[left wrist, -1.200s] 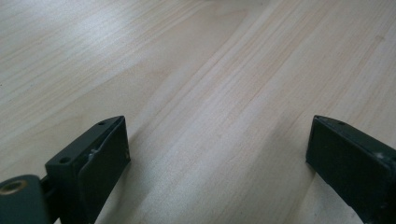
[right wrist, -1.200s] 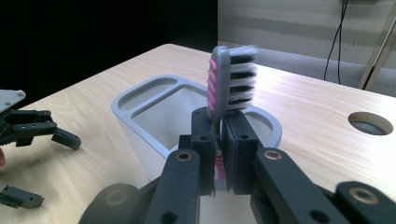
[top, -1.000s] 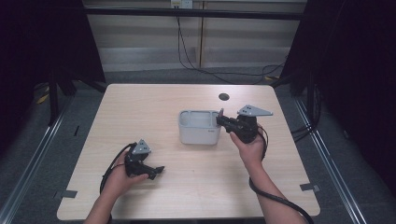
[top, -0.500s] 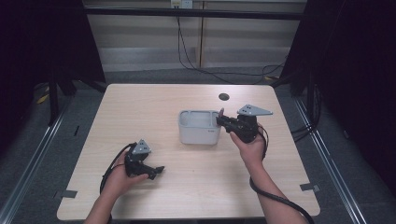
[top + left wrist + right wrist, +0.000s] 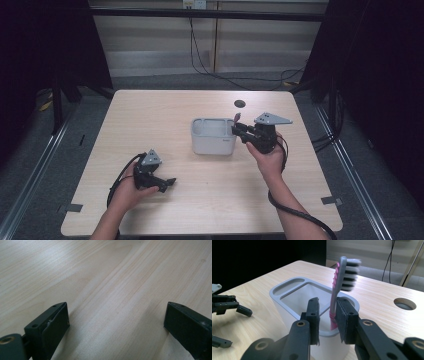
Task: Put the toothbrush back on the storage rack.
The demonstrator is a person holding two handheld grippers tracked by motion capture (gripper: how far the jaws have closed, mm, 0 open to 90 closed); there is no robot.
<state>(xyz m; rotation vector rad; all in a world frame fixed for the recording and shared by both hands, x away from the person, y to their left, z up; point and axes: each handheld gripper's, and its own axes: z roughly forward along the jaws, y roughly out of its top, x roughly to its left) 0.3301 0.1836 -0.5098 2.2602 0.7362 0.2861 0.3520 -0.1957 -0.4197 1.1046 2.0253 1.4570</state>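
Observation:
A grey-and-pink toothbrush (image 5: 334,290) stands upright, bristles on top, its lower end inside a white holder (image 5: 287,287). My right gripper (image 5: 328,300) straddles the handle with its jaws slightly apart: the handle rests against the right jaw and a gap shows on the left. In the high view the right gripper (image 5: 239,131) sits at the right rim of the holder (image 5: 212,142), and the toothbrush (image 5: 236,119) pokes up there. My left gripper (image 5: 169,183) lies low over the front left of the table, open, with bare wood between its jaws (image 5: 116,307).
The holder has a narrow slot on its far side and a larger compartment. A round hole (image 5: 239,103) is in the tabletop behind the holder. Cables trail from both grippers. Dark floor and rails surround the wooden table (image 5: 150,120).

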